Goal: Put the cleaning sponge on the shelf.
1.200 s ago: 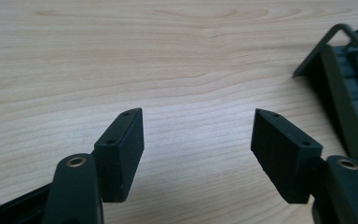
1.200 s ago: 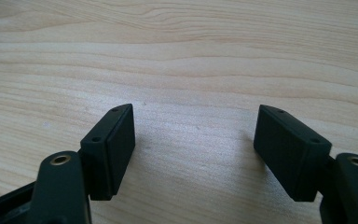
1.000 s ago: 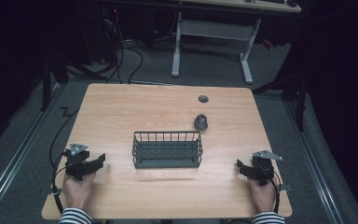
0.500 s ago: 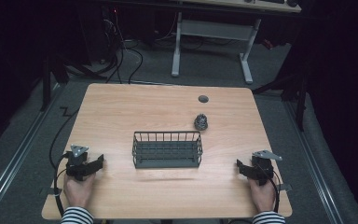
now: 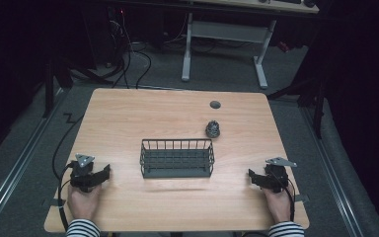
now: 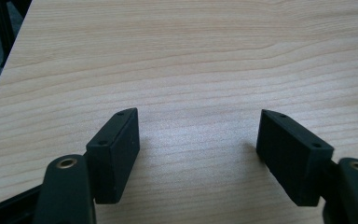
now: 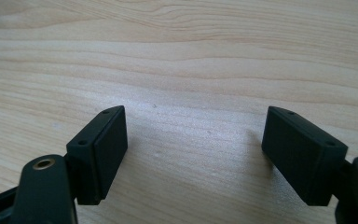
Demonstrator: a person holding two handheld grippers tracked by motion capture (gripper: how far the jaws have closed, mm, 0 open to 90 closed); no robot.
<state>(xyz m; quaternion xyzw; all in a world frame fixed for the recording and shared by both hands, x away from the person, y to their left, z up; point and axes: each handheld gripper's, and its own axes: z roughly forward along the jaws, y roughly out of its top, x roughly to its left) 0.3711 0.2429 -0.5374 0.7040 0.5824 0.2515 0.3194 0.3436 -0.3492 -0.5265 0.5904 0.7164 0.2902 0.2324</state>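
Centrally, dark wire basket (image 5: 177, 158), rectangular, open-topped, upright

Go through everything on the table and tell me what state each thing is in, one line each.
Wire basket: upright at the table's middle, empty.
Small dark object: on the table beyond the basket's right end, apart from it, untouched.
Left gripper: jaws open and just opening wider, nothing between them.
Right gripper: jaws open and just opening wider, nothing between them.
Round grommet: set flat in the tabletop.
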